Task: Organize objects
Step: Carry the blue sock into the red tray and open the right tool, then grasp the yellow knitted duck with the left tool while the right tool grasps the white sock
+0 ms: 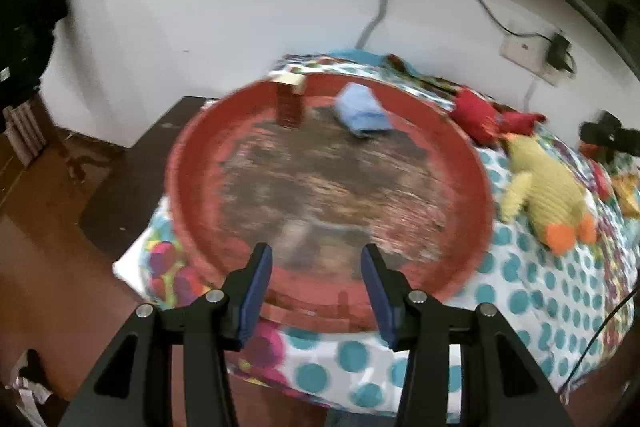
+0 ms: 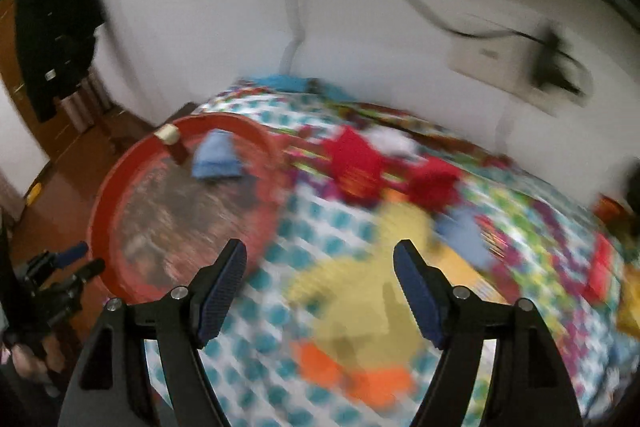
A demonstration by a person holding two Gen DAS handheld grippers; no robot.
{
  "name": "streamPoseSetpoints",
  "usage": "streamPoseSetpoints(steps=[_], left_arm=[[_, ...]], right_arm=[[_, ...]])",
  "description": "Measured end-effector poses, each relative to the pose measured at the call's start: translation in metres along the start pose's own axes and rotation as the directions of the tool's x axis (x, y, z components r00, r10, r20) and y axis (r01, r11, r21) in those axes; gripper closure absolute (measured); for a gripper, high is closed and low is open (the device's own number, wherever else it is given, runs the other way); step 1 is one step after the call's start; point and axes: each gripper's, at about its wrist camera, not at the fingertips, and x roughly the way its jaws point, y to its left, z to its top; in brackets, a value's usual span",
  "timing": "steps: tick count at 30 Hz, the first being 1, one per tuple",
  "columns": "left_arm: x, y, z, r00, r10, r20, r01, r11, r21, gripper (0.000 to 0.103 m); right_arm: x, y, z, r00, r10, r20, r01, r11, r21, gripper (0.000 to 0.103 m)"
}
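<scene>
A round red tray (image 1: 192,163) with a worn dark floor lies on the spotted cloth (image 1: 532,291). At its far side stand a red-brown block with a cream top (image 1: 289,107) and a folded blue cloth (image 1: 362,113). My left gripper (image 1: 316,255) hangs open over the tray's near rim, nothing between its fingers. My right gripper (image 2: 320,247) is open above a yellow knitted duck (image 2: 360,291) with orange feet, which shows blurred; the pads do not touch it. The duck (image 1: 540,187) lies just right of the tray. The left gripper (image 2: 68,263) also shows at the tray's (image 2: 100,227) left edge.
Two red plush pieces (image 2: 352,163) (image 2: 432,183) lie beyond the duck, with a second blue cloth (image 2: 464,235) and more bright items to the right. A dark object (image 1: 608,135) sits at the far right. A white wall with cables backs the table; brown floor (image 1: 48,267) lies left.
</scene>
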Motion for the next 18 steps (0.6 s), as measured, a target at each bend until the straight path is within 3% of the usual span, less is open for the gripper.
streamPoseSetpoints(steps=[5, 11, 18], left_arm=[[0.0, -0.032, -0.009, 0.999, -0.035, -0.013, 0.036, 0.997, 0.073, 0.056], [-0.001, -0.068, -0.021, 0.997, -0.076, -0.011, 0.077, 0.984, 0.16, 0.055], [0.002, -0.105, -0.023, 0.996, -0.088, -0.02, 0.09, 0.968, 0.236, 0.055]], right_arm=[[-0.025, -0.055, -0.046, 0.997, -0.077, -0.023, 0.079, 0.991, 0.107, 0.028], [-0.015, -0.101, -0.094, 0.987, -0.143, -0.079, 0.155, 0.971, 0.183, 0.028], [0.016, -0.106, -0.106, 0.985, -0.162, -0.06, 0.17, 0.971, 0.17, 0.028]])
